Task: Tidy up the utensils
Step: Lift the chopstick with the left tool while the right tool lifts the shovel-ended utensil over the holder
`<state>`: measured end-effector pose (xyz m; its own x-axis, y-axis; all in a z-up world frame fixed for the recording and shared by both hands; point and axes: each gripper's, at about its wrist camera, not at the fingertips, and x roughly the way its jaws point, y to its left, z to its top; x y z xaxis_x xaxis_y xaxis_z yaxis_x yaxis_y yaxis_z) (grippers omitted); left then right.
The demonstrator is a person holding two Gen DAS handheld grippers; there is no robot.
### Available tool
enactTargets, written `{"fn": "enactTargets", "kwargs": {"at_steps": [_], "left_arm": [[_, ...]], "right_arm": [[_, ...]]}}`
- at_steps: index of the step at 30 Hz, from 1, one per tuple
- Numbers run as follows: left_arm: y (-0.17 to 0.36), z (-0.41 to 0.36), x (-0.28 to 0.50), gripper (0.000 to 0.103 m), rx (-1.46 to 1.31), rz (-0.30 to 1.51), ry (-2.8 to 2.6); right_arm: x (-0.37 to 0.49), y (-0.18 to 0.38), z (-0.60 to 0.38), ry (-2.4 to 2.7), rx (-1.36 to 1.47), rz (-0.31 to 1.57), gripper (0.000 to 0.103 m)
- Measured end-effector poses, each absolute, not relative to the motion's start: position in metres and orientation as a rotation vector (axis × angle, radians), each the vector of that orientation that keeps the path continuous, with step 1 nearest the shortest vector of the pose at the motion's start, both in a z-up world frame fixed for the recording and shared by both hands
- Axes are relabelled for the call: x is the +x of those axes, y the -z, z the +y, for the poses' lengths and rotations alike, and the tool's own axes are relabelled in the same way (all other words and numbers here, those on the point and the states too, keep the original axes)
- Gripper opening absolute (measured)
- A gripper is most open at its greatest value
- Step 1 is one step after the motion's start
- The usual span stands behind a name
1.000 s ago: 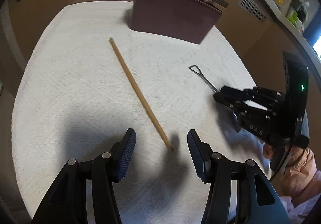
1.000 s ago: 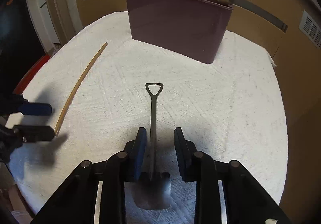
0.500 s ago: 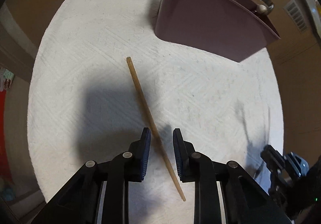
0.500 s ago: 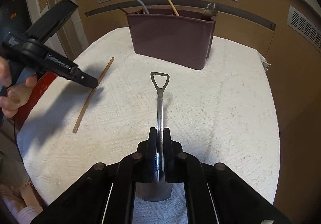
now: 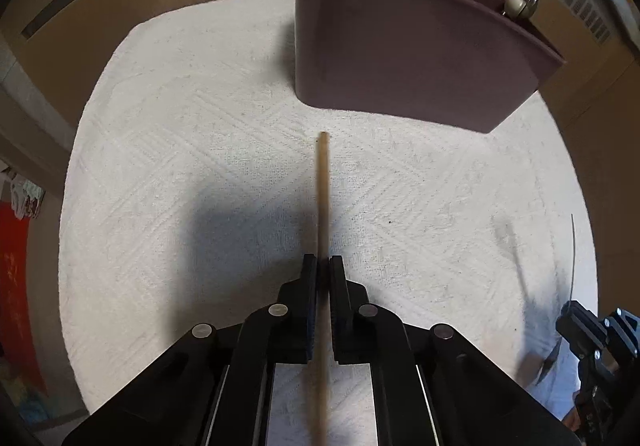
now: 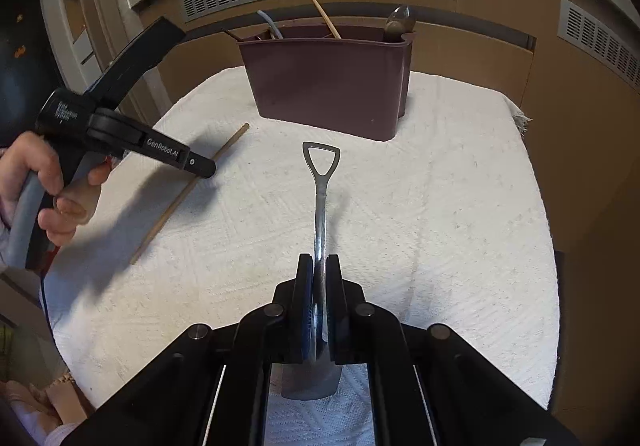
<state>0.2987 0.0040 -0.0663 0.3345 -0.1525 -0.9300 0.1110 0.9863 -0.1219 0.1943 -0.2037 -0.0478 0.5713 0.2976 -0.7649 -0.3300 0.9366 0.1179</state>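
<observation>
Left gripper (image 5: 323, 260): jaws clamped on the wooden chopstick (image 5: 322, 190), which runs straight between the pads and points forward at the maroon utensil caddy (image 5: 404, 58); its far end is clear of the white towel (image 5: 168, 150).

Right gripper (image 6: 319, 260): jaws pressed together on the shaft of the shovel-shaped metal spoon (image 6: 320, 206). Triangular loop handle projects ahead toward the caddy; blade sits behind the pads, under the gripper body.

Caddy stands upright at the towel's far edge, with utensils in it.
</observation>
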Motion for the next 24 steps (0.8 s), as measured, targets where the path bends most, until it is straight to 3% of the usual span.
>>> {"fn": "enactTargets", "kwargs": {"at_steps": [7,12,20,24], "left_arm": [[0.036,0.014,0.218,0.006,-0.244,0.895,0.216],[-0.018,0.015,0.210,0.006,-0.243,0.709,0.264],[-0.162,0.013,0.241,0.006,-0.214,0.320,0.371],[-0.193,0.012,0.276,0.006,-0.194,0.208,0.372]], "right_arm": [[0.199,0.040,-0.209,-0.336,0.046,0.863,0.005],[0.196,0.015,-0.210,-0.332,0.072,0.801,0.005],[0.211,-0.110,-0.215,-0.306,0.051,0.489,0.005],[0.232,-0.163,-0.210,-0.286,0.000,0.376,0.005]]}}
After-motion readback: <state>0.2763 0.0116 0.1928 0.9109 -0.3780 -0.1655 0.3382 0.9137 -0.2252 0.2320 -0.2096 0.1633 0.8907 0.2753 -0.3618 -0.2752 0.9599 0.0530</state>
